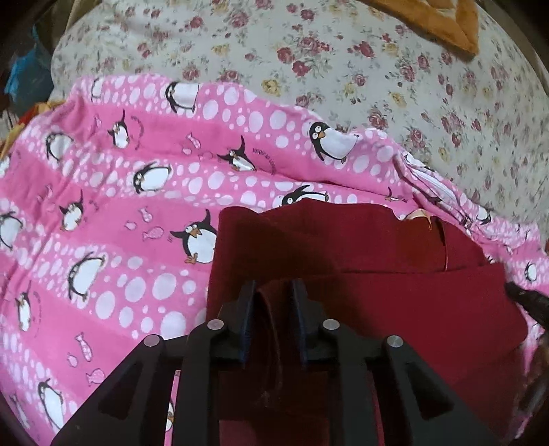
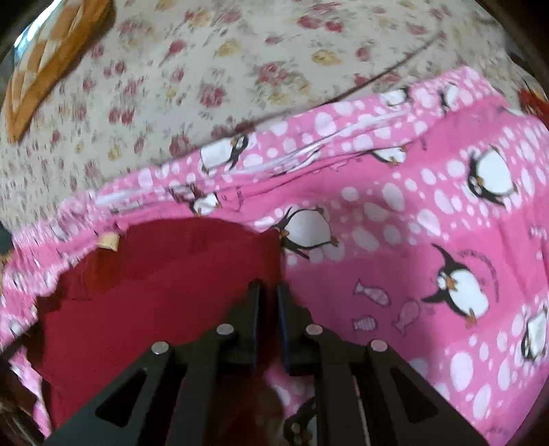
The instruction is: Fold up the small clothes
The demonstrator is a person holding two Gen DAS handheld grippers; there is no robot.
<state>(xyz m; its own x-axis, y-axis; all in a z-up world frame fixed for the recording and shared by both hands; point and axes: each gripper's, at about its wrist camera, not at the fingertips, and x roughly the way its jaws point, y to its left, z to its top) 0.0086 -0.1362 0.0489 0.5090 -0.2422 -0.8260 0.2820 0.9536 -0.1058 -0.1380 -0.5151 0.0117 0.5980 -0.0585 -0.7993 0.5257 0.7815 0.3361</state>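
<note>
A dark red garment (image 1: 377,274) lies partly folded on a pink penguin-print blanket (image 1: 120,206). My left gripper (image 1: 274,293) is shut on a bunched fold of its near edge, with red cloth showing between the two black fingers. In the right wrist view the same red garment (image 2: 154,291) spreads to the left. My right gripper (image 2: 268,291) stands at its right edge with the jaws narrow and red cloth pinched between them. A small pale tag (image 2: 109,240) sits at the garment's far edge, and the tag (image 1: 418,216) also shows in the left wrist view.
The pink blanket (image 2: 411,240) covers a bed with a floral sheet (image 1: 343,68). An orange cloth (image 1: 446,24) lies at the far corner of the bed and is the orange cloth (image 2: 51,68) in the right view. A dark object (image 1: 525,298) pokes in at the left view's right edge.
</note>
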